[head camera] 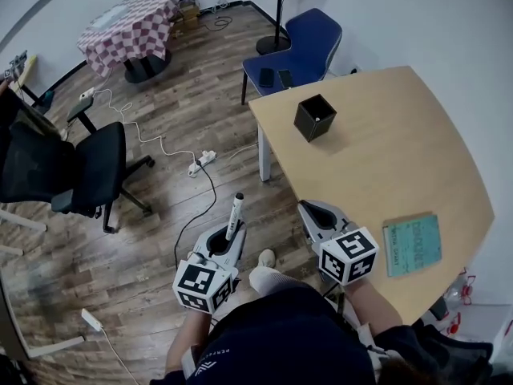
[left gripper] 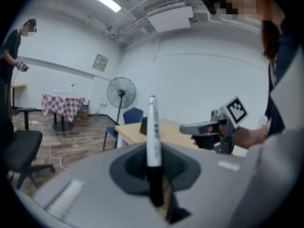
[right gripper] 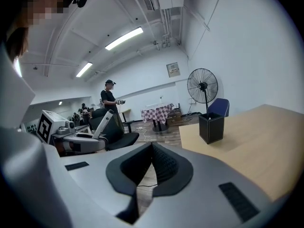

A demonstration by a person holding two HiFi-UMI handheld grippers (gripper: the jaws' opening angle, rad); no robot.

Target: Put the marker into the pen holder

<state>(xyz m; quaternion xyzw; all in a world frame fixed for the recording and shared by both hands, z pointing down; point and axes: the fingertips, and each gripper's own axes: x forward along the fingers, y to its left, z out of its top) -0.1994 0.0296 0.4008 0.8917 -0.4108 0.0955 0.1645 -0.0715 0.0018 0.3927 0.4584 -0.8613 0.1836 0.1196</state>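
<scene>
A white marker with a black cap end [head camera: 235,213] stands up out of my left gripper [head camera: 230,233], which is shut on it over the wooden floor, left of the table. In the left gripper view the marker [left gripper: 152,127] rises upright from between the jaws. The black square pen holder [head camera: 314,117] stands on the wooden table [head camera: 385,151] near its far left corner, well ahead of both grippers. My right gripper [head camera: 310,208] hovers at the table's near left edge, shut on nothing. The right gripper view shows the pen holder [right gripper: 211,128] ahead to the right and the left gripper [right gripper: 78,142] to the left.
A green notebook [head camera: 411,244] lies on the table's near right. A blue chair [head camera: 298,48] with two phones stands behind the table, next to a fan [head camera: 278,10]. A black office chair [head camera: 76,167], a power strip [head camera: 202,163] and a checkered table [head camera: 132,26] are at the left.
</scene>
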